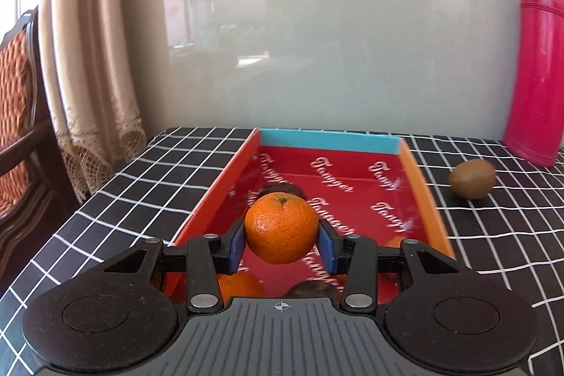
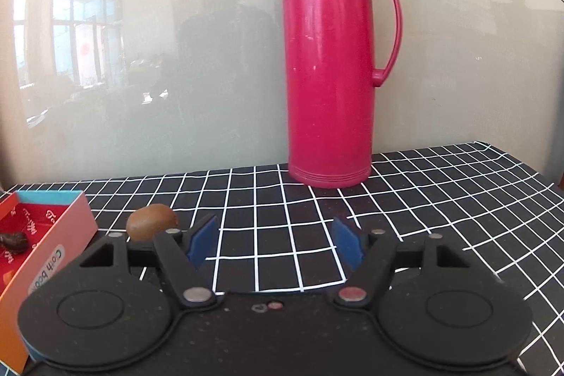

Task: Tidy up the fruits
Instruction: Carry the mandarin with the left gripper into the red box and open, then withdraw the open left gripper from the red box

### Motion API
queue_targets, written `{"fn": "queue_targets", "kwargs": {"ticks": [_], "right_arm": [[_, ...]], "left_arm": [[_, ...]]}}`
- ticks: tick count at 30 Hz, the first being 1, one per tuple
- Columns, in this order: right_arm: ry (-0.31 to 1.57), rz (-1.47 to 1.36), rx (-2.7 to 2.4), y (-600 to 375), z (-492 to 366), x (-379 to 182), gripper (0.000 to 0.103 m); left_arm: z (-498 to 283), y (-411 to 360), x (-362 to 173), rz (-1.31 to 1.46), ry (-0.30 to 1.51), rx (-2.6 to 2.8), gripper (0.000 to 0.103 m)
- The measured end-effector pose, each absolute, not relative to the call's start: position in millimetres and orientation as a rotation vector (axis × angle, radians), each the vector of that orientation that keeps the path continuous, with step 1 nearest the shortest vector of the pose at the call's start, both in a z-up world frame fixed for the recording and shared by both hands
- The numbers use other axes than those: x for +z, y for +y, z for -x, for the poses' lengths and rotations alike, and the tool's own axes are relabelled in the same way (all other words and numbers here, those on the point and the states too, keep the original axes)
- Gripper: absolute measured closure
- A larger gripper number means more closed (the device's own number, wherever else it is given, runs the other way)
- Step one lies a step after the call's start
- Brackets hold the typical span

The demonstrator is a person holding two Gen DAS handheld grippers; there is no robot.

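Observation:
My left gripper is shut on an orange mandarin and holds it above the red tray. More fruit lies in the tray: another mandarin below the left finger, and brown kiwis partly hidden behind and below the held one. A loose brown kiwi lies on the cloth right of the tray; it also shows in the right wrist view, just left of my right gripper, which is open and empty above the cloth. The tray's corner is at that view's left.
A tall red thermos jug stands at the back by the glossy wall; it also shows in the left wrist view. A black checked cloth covers the table. A curtain and chair stand beyond the table's left edge.

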State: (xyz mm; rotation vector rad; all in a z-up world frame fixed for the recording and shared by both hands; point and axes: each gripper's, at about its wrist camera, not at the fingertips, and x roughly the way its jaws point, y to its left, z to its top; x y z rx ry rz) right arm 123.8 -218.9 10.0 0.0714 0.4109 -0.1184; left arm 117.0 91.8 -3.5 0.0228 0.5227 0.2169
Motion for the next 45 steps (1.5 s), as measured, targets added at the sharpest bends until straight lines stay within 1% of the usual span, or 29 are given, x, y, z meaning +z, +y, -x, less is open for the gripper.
{"fn": "queue_targets", "kwargs": {"ticks": [7, 9, 10, 11, 12, 13, 14, 15, 17, 27, 28, 30, 38, 42, 45], "right_arm": [[0.416, -0.066, -0.123, -215.5, -125.8, 8.8, 0.031], [0.415, -0.062, -0.121, -214.7, -125.8, 8.5, 0.031], [0.415, -0.062, -0.121, -214.4, -125.8, 8.5, 0.03], [0.415, -0.061, -0.121, -214.6, -126.0, 8.6, 0.029], [0.414, -0.061, -0.121, -214.7, -125.9, 8.8, 0.029], [0.413, -0.06, -0.121, -215.5, -125.7, 8.9, 0.029], [0.412, -0.059, -0.122, -216.0, -125.4, 9.0, 0.028], [0.412, -0.058, -0.122, -216.6, -124.6, 8.8, 0.027], [0.411, -0.056, -0.124, -218.8, -123.5, 8.7, 0.027], [0.421, -0.047, -0.098, -226.9, -119.1, 7.0, 0.02], [0.418, -0.043, -0.085, -226.1, -118.7, 7.0, 0.018], [0.411, -0.03, -0.062, -223.3, -117.7, 6.9, 0.016], [0.412, 0.025, 0.004, -199.4, -124.9, 6.3, 0.016], [0.415, 0.06, 0.03, -184.8, -131.8, 4.7, 0.01], [0.42, 0.083, 0.048, -173.2, -138.2, 2.7, 0.01]], "left_arm": [[-114.8, 97.6, -7.0, -0.021, 0.528, 0.22, 0.06], [-112.3, 95.5, -5.8, -0.028, 0.514, 0.229, 0.057], [-111.7, 93.2, -5.0, -0.037, 0.508, 0.228, 0.047], [-110.4, 91.6, -3.9, -0.045, 0.496, 0.232, 0.032], [-107.7, 89.4, -1.8, -0.053, 0.474, 0.241, 0.025], [-105.5, 86.9, 0.2, -0.065, 0.454, 0.247, 0.015], [-103.6, 84.4, 1.6, -0.078, 0.44, 0.251, 0.011], [-101.4, 82.3, 2.8, -0.087, 0.425, 0.255, 0.009], [-96.6, 78.9, 5.5, -0.092, 0.394, 0.266, 0.0], [-101.7, 79.5, 5.9, -0.088, 0.374, 0.301, 0.0], [-101.4, 80.0, 6.3, -0.082, 0.37, 0.302, 0.0], [-102.5, 81.8, 7.0, -0.069, 0.37, 0.301, 0.0], [-103.9, 93.5, 7.6, -0.076, 0.371, 0.32, 0.0], [-100.7, 106.4, 9.3, -0.054, 0.369, 0.342, 0.0], [-99.9, 115.7, 9.5, -0.052, 0.37, 0.352, 0.0]]}}
